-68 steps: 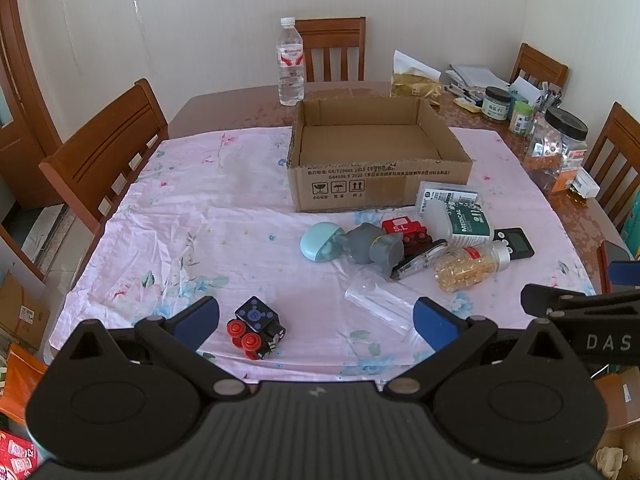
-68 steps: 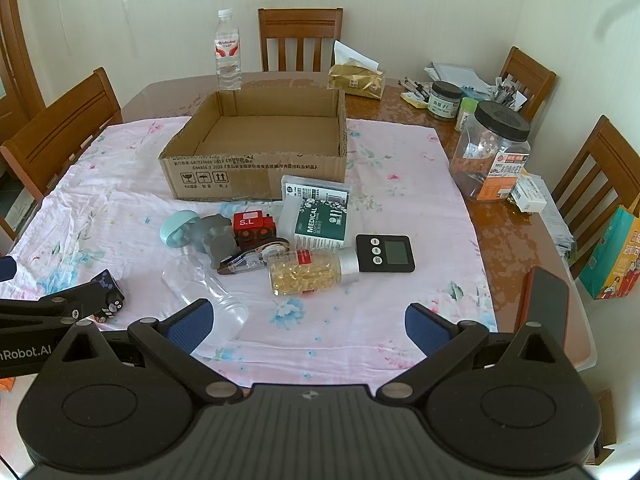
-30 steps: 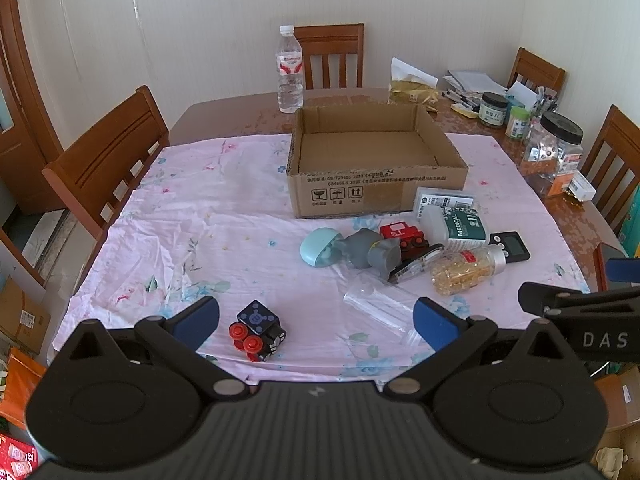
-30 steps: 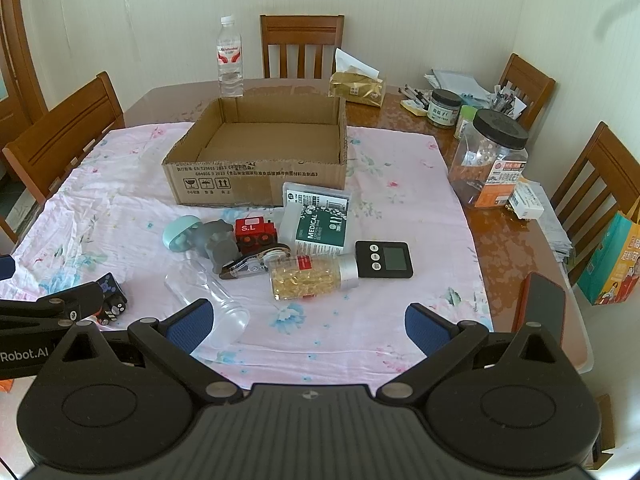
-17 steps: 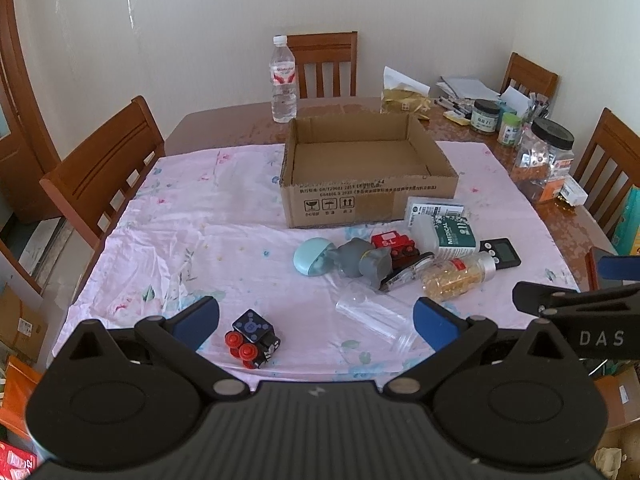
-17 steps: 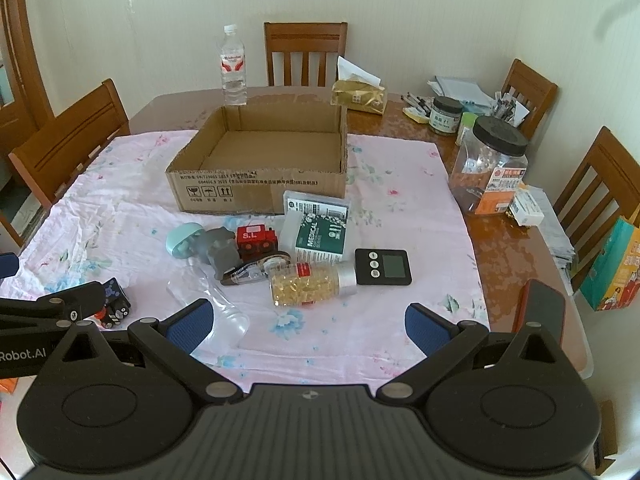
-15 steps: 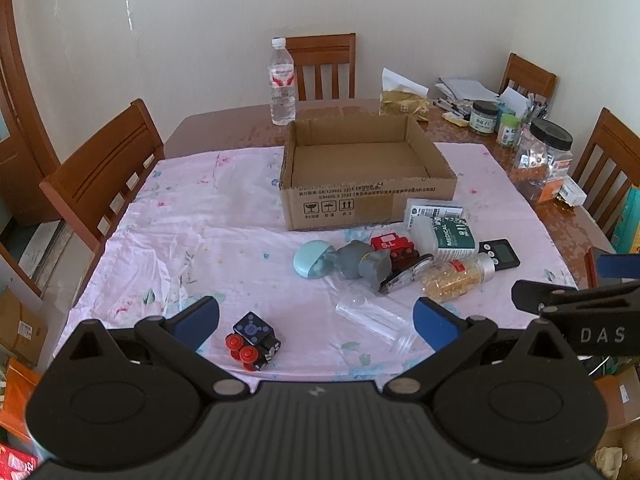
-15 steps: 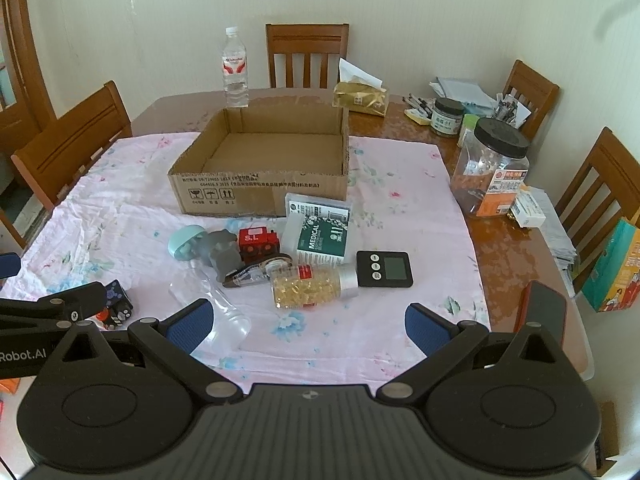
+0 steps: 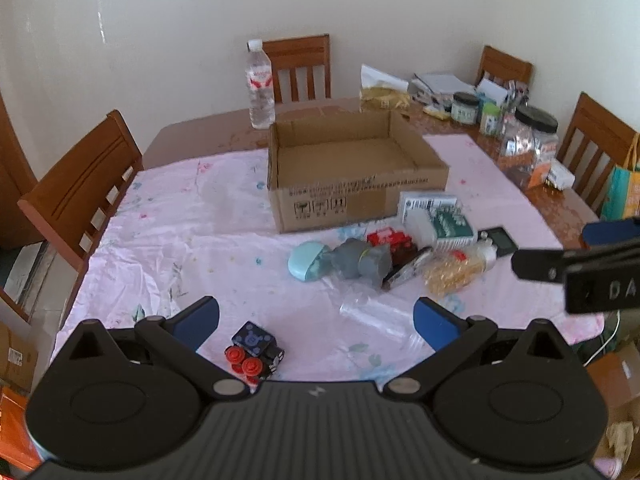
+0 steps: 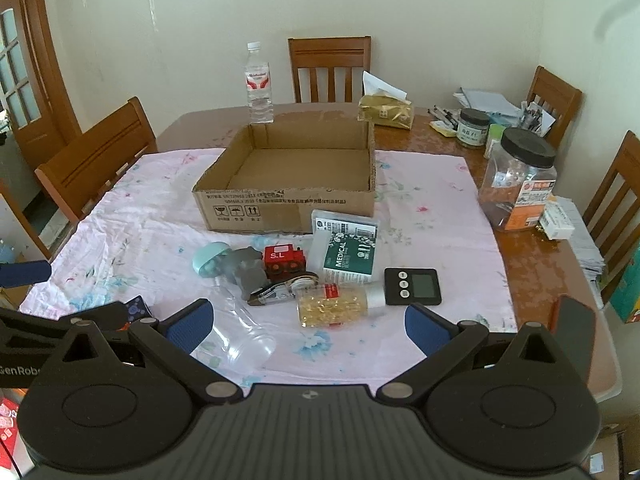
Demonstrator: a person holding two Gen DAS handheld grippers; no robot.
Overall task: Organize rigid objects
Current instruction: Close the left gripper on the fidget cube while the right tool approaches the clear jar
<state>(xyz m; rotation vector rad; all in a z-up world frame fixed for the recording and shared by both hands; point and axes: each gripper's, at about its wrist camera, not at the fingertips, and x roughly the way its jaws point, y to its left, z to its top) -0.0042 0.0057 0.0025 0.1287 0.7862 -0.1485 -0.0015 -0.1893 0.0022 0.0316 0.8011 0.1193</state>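
From the right wrist, the left tool [image 10: 24, 276] covers most of the dark cube toy [image 10: 136, 306]. The left wrist view is motion-blurred, so the cardboard box [image 9: 360, 196] print is unreadable; the frame edge crops the right tool's [image 9: 580, 256] lettering.

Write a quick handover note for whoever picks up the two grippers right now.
Left hand-held gripper: open, empty. Right hand-held gripper: open, empty.
Cardboard box holds nothing; no item is packed yet.
Still loose on the pink cloth before it: red toy train, medical box, capsule bottle, black timer, clear bottle, teal round item, grey figure; the red-wheeled cube lies nearest the left gripper.
Left: everything.
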